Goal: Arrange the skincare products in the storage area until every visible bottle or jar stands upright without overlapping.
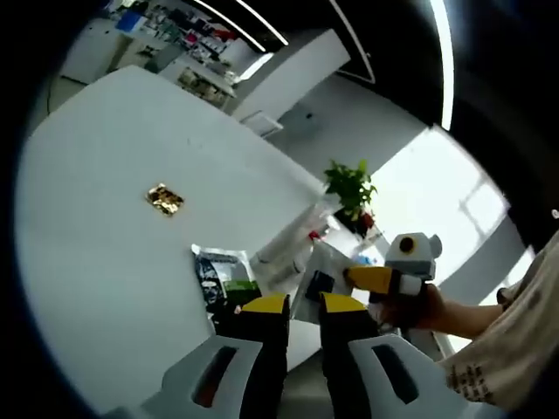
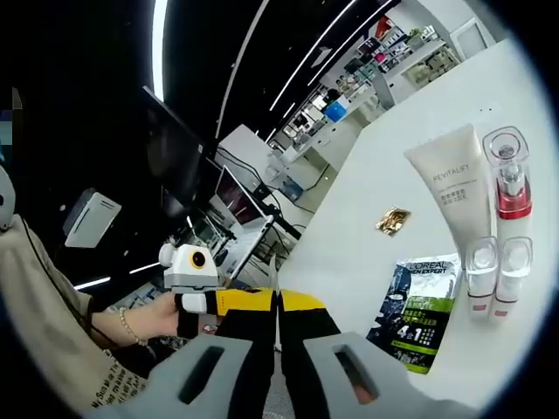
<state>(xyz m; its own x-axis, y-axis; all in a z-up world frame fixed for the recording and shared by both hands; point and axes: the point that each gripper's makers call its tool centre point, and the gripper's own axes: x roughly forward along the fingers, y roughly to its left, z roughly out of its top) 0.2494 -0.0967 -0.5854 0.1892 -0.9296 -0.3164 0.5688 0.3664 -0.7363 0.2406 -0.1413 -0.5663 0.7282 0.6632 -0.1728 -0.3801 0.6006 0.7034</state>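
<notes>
Nothing is in hand: both tools hang just off the near edge of the white surface, and the arranging looks not yet begun.

In the right gripper view, the right hand-held gripper has its yellow-tipped jaws pressed together with nothing between them. The left hand-held gripper comes in from the left, held by a hand. In the left gripper view, the left hand-held gripper shows a narrow gap between its jaws and grips nothing; the right hand-held gripper enters from the right.

The skincare products lie in a loose group on the surface, to the right in the right gripper view. A white tube lies flat, cap end near. Just beside it on the right lies a clear bottle with a red band. Nearer, two small clear bottles lie side by side, and left of them a dark-and-green sachet lies flat. A small gold packet sits apart, farther left.

My reading is that this is the approach before a first pick. The next move calls for spreading one set of jaws, reaching to a lying bottle, closing across its body and tipping it upright on bare surface, clear of its neighbours. The two small bottles lie close together, so one may nudge the other.
</notes>
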